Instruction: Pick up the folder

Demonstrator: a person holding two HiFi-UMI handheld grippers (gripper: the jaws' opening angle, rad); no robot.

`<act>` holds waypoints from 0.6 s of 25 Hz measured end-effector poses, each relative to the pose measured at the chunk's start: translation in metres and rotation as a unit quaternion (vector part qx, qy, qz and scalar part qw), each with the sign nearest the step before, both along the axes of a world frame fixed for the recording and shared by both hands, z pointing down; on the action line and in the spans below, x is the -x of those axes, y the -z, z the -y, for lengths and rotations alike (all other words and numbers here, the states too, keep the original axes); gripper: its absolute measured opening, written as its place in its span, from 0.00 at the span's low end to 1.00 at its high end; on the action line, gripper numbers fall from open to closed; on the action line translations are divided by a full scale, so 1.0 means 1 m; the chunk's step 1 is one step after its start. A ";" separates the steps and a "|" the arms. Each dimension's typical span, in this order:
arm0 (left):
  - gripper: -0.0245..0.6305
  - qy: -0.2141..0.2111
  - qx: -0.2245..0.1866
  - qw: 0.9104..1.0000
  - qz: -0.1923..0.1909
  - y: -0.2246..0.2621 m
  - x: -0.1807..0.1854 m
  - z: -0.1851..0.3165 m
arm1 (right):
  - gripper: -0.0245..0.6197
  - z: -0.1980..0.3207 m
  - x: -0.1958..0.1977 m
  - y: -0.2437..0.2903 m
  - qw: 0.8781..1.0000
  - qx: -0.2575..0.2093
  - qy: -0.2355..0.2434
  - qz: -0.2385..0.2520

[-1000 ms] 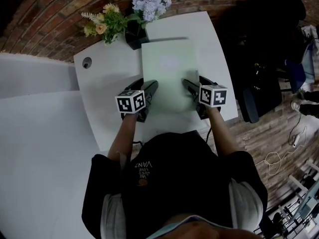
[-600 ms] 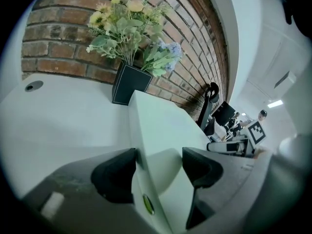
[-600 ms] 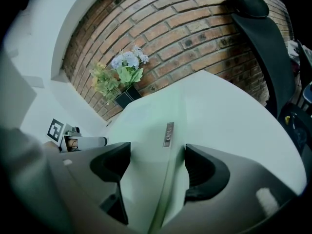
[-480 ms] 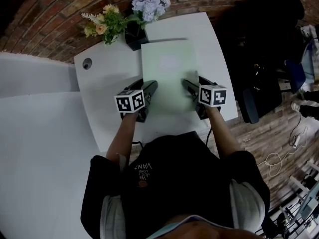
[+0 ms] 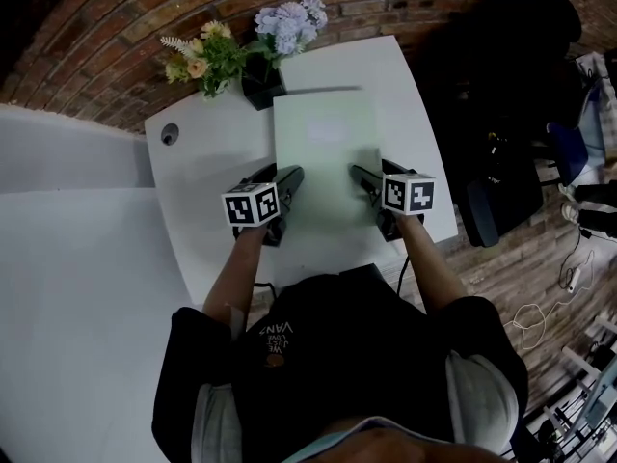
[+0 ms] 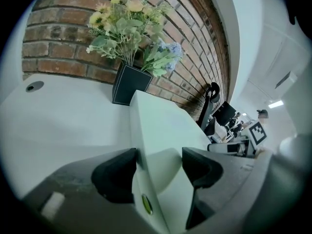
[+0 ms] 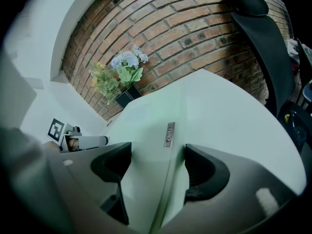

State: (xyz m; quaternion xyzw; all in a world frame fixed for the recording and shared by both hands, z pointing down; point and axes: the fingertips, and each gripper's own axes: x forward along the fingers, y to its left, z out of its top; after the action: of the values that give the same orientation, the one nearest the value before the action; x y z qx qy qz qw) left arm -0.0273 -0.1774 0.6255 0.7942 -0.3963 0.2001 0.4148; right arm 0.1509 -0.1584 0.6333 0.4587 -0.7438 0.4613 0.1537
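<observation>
On the white rectangular surface (image 5: pixel 207 172), straight out from the person: pale green flat rectangular folder (image 5: pixel 323 143), long sides running away from the body. Ends at its far side just short of the black square vase (image 5: pixel 260 77) holding yellow and lilac flowers (image 5: pixel 241 37), hard by the red brick wall (image 5: pixel 106 41). Carries a small silver label (image 7: pixel 169 134) close to its right edge. Cannot tell whether its underside rests on the surface or is held just clear of it.

At the folder's left edge, toward the near corner: left claw (image 5: pixel 289 176), held by a bare forearm, white marker cube (image 5: pixel 253 205) on top. Closes on that edge, both dark jaws pressed to the folder with its edge filling the gap between them.

At the opposite edge, level with it: right claw (image 5: pixel 359 174), second marker cube (image 5: pixel 408 194) facing up. Likewise clamps the folder, one jaw over the top face, the other on the outer side of the edge, which runs between them.

Toward the surface's far left corner, well apart from the folder: small round cable hole (image 5: pixel 171 135).
</observation>
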 end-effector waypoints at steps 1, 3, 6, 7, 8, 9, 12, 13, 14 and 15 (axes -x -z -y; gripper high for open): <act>0.49 0.000 0.002 1.000 0.000 0.000 0.000 -0.001 | 0.56 -0.001 0.000 0.001 1.000 0.000 0.000 0.000; 0.49 -0.001 0.004 1.000 -0.001 0.000 0.000 -0.003 | 0.55 -0.004 0.000 0.004 1.000 -0.003 -0.002 -0.004; 0.49 0.000 0.000 1.000 -0.005 0.002 0.002 -0.008 | 0.55 -0.007 0.001 0.010 1.000 -0.019 -0.004 -0.012; 0.49 0.002 -0.004 1.000 -0.007 0.003 0.003 -0.009 | 0.54 -0.007 0.003 0.013 1.000 -0.027 -0.005 -0.014; 0.48 0.005 -0.010 1.000 -0.010 0.006 0.004 -0.008 | 0.54 -0.007 0.004 0.016 0.999 -0.035 -0.005 -0.016; 0.48 0.007 -0.017 1.000 -0.012 0.009 0.005 -0.007 | 0.54 -0.006 0.004 0.019 0.999 -0.042 -0.005 -0.018; 0.48 0.016 -0.029 0.999 -0.021 0.016 0.009 -0.007 | 0.54 -0.004 0.007 0.029 0.998 -0.060 -0.009 -0.021; 0.48 0.019 -0.031 0.999 -0.024 0.018 0.010 -0.007 | 0.54 -0.003 0.008 0.032 0.998 -0.066 -0.011 -0.022; 0.48 0.021 -0.032 0.999 -0.025 0.019 0.011 -0.006 | 0.54 -0.003 0.009 0.035 0.997 -0.071 -0.011 -0.024; 0.48 0.022 -0.033 0.999 -0.025 0.020 0.013 -0.006 | 0.54 -0.002 0.010 0.037 0.997 -0.075 -0.010 -0.026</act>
State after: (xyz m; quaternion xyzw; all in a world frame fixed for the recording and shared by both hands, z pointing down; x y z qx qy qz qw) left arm -0.0401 -0.1713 0.6056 0.8034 -0.4094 0.1576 0.4026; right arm 0.1405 -0.1563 0.5967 0.4882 -0.7674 0.3934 0.1340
